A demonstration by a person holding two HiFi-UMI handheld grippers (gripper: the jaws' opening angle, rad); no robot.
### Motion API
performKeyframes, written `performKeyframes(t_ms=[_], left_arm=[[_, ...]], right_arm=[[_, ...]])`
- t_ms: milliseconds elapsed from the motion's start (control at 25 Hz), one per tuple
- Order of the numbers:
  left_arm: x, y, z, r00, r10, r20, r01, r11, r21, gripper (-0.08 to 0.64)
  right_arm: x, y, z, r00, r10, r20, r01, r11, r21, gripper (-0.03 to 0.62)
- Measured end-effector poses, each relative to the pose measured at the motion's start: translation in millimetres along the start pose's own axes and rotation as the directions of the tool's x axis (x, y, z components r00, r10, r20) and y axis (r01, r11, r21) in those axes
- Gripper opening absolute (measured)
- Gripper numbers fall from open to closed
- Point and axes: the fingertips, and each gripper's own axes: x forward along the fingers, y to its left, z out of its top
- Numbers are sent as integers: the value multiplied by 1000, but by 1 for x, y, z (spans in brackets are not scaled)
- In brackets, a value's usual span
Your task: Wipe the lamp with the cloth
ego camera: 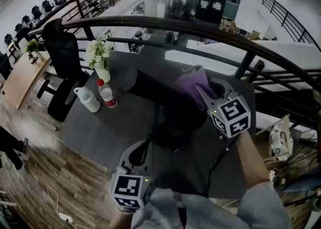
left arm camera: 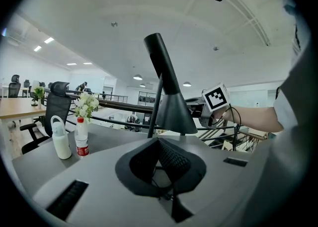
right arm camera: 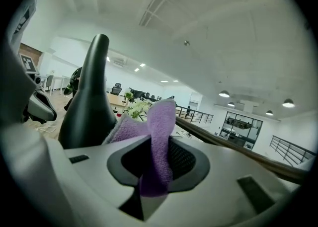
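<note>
A black desk lamp (ego camera: pixel 145 86) stands on the dark grey table (ego camera: pixel 100 133). In the left gripper view its cone shade (left arm camera: pixel 171 114) and slanted stem rise just ahead. My right gripper (ego camera: pixel 205 92) is shut on a purple cloth (ego camera: pixel 193 86), held against the lamp's upper part. In the right gripper view the cloth (right arm camera: pixel 159 136) hangs between the jaws, beside the lamp's black body (right arm camera: pixel 89 107). My left gripper (ego camera: pixel 145 145) sits low by the lamp's foot. Its jaws (left arm camera: pixel 158 164) look shut, with nothing clearly between them. The lamp's foot is hidden behind them.
A white jug (ego camera: pixel 88 99), a red-capped water bottle (ego camera: pixel 107 95) and a vase of white flowers (ego camera: pixel 100 57) stand at the table's left. A black office chair (ego camera: pixel 62 52) is beyond them. A dark railing (ego camera: pixel 200 27) curves behind the table.
</note>
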Motion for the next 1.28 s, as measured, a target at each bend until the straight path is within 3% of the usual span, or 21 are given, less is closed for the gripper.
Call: performKeyframes(t_ms=[520, 1120, 1280], left_arm=[[4, -8, -1, 999, -36, -15, 36, 999, -3, 9], [0, 4, -2, 999, -26, -18, 26, 999, -19, 9], [-2, 10, -1, 1000, -18, -13, 18, 1000, -13, 9]], right_arm=[[-55, 13, -25, 998, -62, 17, 59, 987, 146, 95], [-94, 74, 11, 988, -48, 145, 9, 967, 256, 94], [-95, 91, 31, 981, -31, 194, -19, 968, 250, 94]])
